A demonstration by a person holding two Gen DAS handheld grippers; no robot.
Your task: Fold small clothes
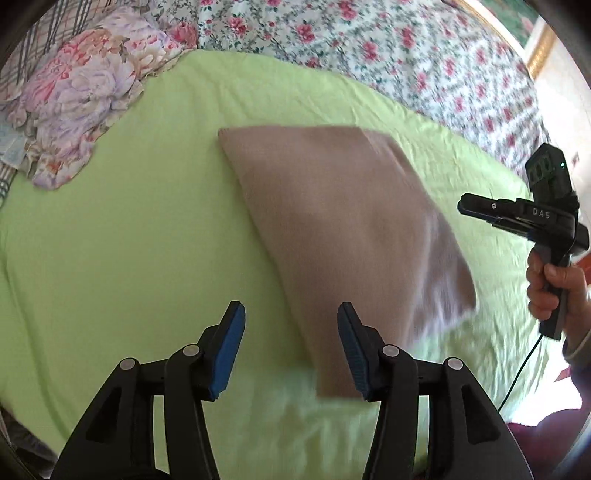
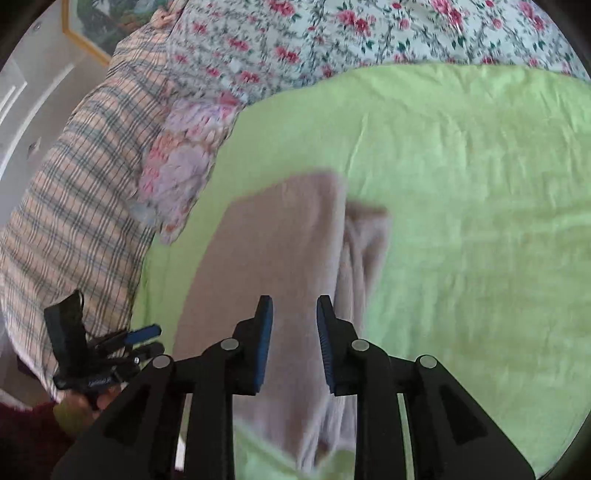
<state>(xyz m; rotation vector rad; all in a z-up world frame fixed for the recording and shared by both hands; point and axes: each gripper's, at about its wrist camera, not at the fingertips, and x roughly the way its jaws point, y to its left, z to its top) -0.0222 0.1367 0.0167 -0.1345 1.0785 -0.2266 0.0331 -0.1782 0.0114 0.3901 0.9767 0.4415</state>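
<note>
A folded tan cloth [image 2: 273,258] lies on the green sheet [image 2: 461,206]; the right gripper [image 2: 294,306] hovers over it, fingers apart and empty.

Bed: lime-green sheet [image 1: 147,229]. Rose-print quilt [image 1: 406,55] at twelve o'clock; floral pillow [image 1: 85,96], plaid cover [image 2: 74,177] at ten. Gold-framed picture [image 2: 92,26]. Daylight.

We see a matt, soft beige cloth garment [image 1: 332,229] on a creased green cotton-like sheet [image 1: 129,240]. Gripper bodies look matt black plastic; their pads [image 1: 232,343] ribbed blue rubber.
</note>
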